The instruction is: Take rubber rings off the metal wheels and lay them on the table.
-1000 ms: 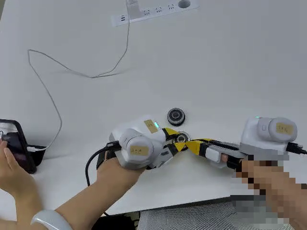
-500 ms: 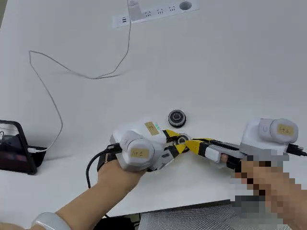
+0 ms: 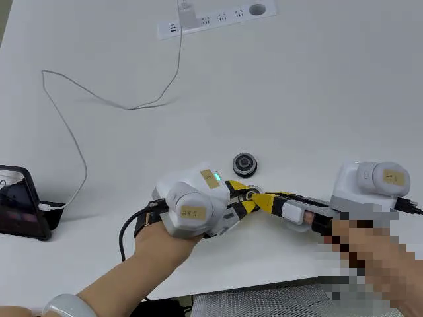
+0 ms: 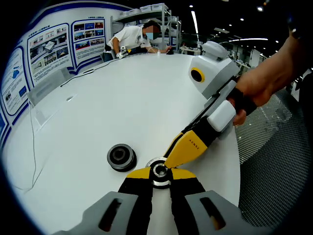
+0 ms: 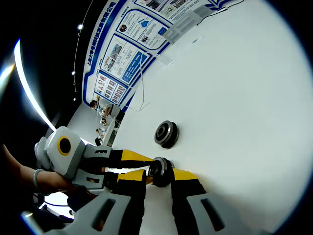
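Clamping one metal wheel [image 3: 249, 194] from opposite sides: left hand-held gripper [image 4: 159, 175] and right hand-held gripper [image 5: 162, 175] are both clenched on it, low over the worktop [image 3: 297, 99]. Second wheel [image 3: 244, 164] lies flat just beyond their tips, roughly equally near both.

The white table [image 3: 317, 99] carries a lone wheel [image 3: 244, 164], a power strip [image 3: 215, 14], a thin cable [image 3: 132, 107] and a phone [image 3: 16, 211].

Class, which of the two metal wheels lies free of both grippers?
The far wheel, alone on the table; the near wheel is pinched between the left gripper and right gripper.
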Demonstrator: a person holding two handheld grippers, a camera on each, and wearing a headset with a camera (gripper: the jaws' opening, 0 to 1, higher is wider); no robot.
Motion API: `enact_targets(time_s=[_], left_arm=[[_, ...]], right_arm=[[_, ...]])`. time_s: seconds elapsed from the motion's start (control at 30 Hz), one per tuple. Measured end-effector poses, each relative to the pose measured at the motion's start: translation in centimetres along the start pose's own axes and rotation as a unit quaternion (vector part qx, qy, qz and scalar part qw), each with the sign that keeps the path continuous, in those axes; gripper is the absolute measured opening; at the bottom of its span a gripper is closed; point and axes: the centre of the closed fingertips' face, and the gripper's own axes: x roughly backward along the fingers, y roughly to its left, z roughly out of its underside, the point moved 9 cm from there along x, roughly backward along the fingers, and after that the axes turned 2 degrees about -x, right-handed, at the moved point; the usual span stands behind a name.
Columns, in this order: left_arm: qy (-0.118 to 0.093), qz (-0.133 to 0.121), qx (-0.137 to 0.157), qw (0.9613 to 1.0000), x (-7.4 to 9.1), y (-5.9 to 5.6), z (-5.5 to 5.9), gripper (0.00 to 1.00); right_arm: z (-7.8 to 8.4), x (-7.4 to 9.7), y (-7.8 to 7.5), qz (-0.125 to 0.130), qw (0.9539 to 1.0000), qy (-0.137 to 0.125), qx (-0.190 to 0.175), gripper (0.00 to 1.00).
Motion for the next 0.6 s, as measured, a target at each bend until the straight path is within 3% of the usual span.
enact_targets(time_s=[0.6], left_arm=[[-0.002, 0.000, 0.001, 1.0000, -0.02, 0.05, 0.08, 0.12]], right_arm=[[-0.17, 0.27, -0.19, -0.001, 0.9999, -0.001, 0.012, 0.16]])
